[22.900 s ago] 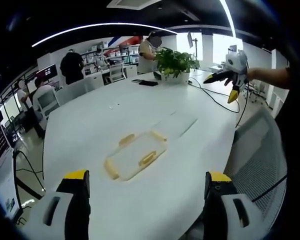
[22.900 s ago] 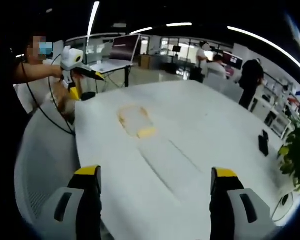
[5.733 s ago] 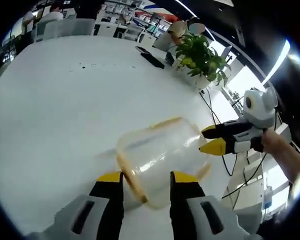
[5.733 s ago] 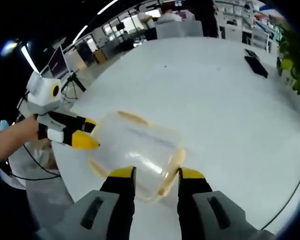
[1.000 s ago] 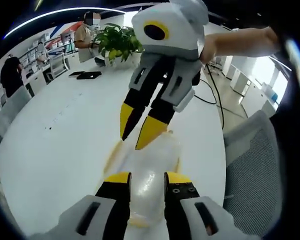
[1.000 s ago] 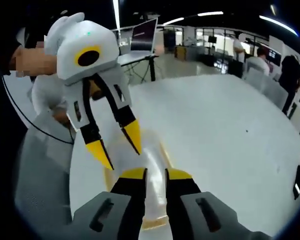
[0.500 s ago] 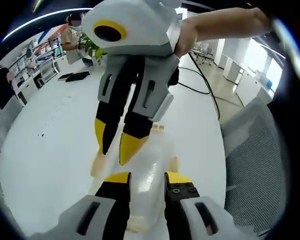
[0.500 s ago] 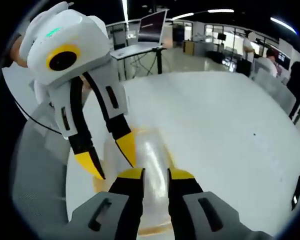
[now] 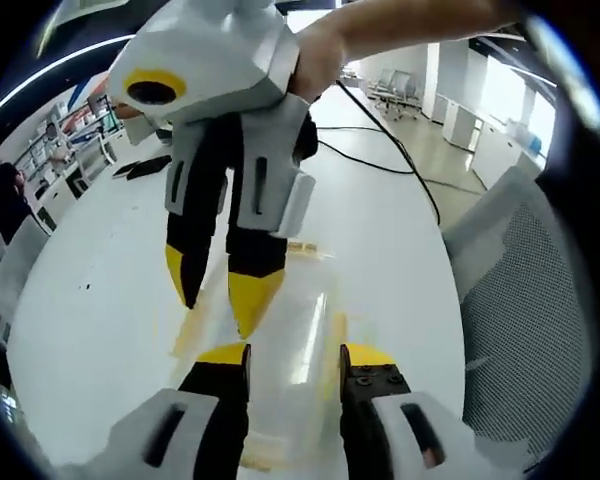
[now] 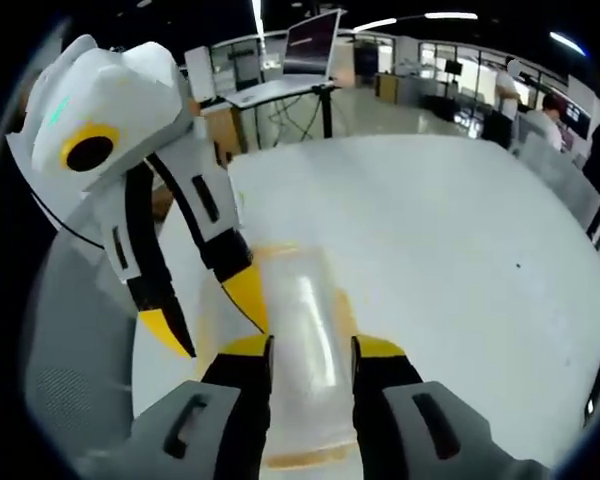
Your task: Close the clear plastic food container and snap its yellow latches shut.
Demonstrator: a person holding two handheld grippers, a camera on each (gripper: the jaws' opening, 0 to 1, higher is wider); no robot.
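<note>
Two hand-held grippers — one clear container (image 10: pixel 305 330)

— What carries it all?

— A broad white counter with a rounded edge (image 9: pixel 100 300), its top smooth and glossy.

— And what lies on it?

— A clear plastic food container with yellow latches (image 9: pixel 290 330) rests near the rounded edge; in the right gripper view the same container (image 10: pixel 300 330) sits on the counter (image 10: pixel 460 260). Far off, a flat black object (image 9: pixel 148 167) lies on the top, and a black cable (image 9: pixel 380 160) trails across it.

Glossy clear plastic container (image 10: pixel 302 330) on smooth white table (image 10: pixel 450 250).
</note>
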